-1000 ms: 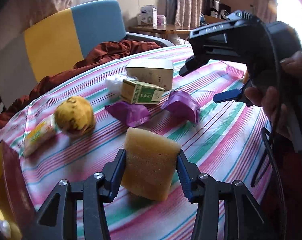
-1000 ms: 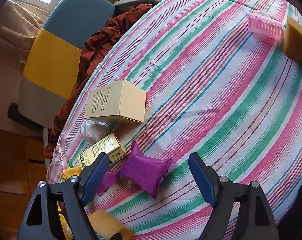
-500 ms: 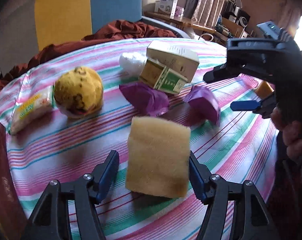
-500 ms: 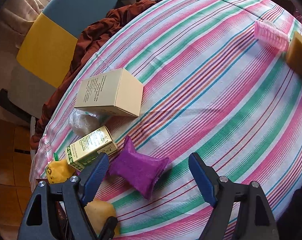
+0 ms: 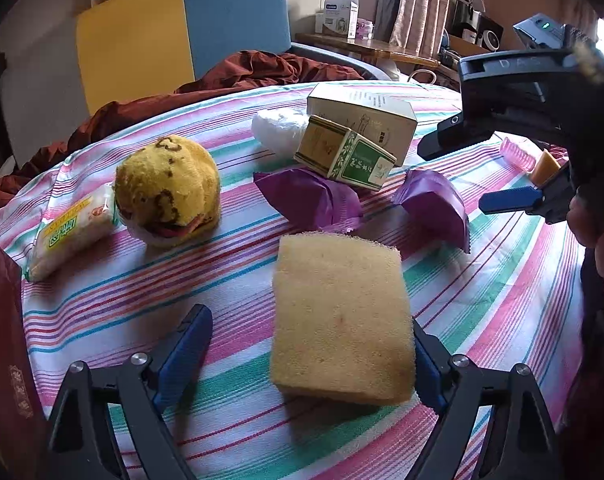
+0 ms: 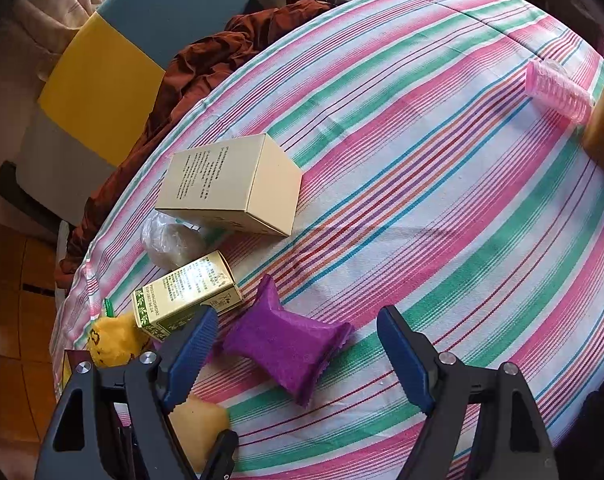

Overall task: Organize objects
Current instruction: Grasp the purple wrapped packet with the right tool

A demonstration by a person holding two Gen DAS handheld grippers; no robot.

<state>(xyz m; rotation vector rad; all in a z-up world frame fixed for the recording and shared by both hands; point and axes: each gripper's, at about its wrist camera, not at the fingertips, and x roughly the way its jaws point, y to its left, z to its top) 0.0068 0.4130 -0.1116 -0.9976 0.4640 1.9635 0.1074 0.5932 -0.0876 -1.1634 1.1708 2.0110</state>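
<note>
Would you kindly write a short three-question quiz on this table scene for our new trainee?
1. True or false: the left gripper is clamped shut on the yellow sponge.
2. The purple pouch lies nearest which gripper? A left, B right.
3. Fill in: the green tea box leans against the ___ carton.

Key: 1 false, its jaws stand open; 2 B, the right gripper; 3 cream.

The left gripper (image 5: 306, 354) is hovering low over the table with its blue-padded fingers (image 5: 184, 354) spread wide. The right gripper (image 6: 298, 354) is angling down from higher up, its fingers (image 6: 402, 354) also parted, gripping nothing, with the person's right hand (image 5: 600, 236) wrapping its handle.
</note>
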